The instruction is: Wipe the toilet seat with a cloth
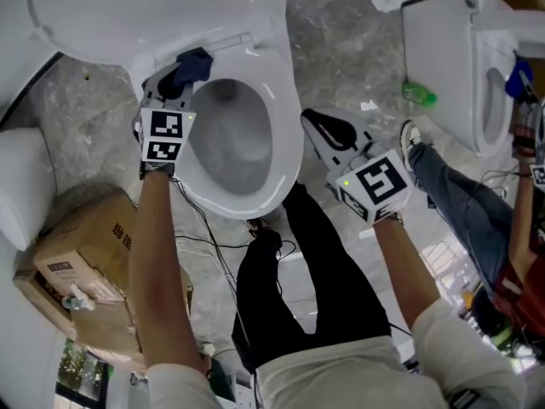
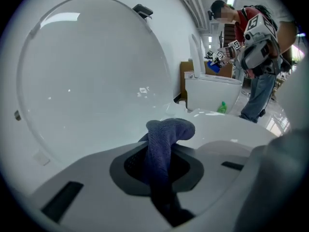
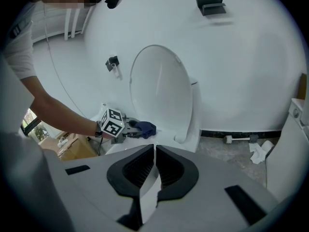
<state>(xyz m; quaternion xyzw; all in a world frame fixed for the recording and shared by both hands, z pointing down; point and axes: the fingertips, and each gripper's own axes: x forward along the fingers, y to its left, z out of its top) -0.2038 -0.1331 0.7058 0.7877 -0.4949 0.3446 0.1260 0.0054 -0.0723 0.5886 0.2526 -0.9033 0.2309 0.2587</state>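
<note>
Nearest us, our right gripper (image 1: 317,124) hangs over the grey marble floor (image 1: 341,49) just beside the bowl. Its black jaws are pressed together with nothing between them. A brown cardboard box (image 1: 77,271) lies on the floor to our left. Farther out, our left gripper (image 1: 181,77) pinches a dark blue woven cloth (image 2: 166,134). The cloth sits against the far left part of the white oval toilet seat (image 1: 285,143), close to the hinge. Behind it the white lid (image 1: 128,15) stands raised. Off to the right is a second white toilet (image 1: 451,49), with a small green bottle (image 1: 419,95) on the floor at its foot and another person (image 1: 477,220) in jeans beside it.
</note>
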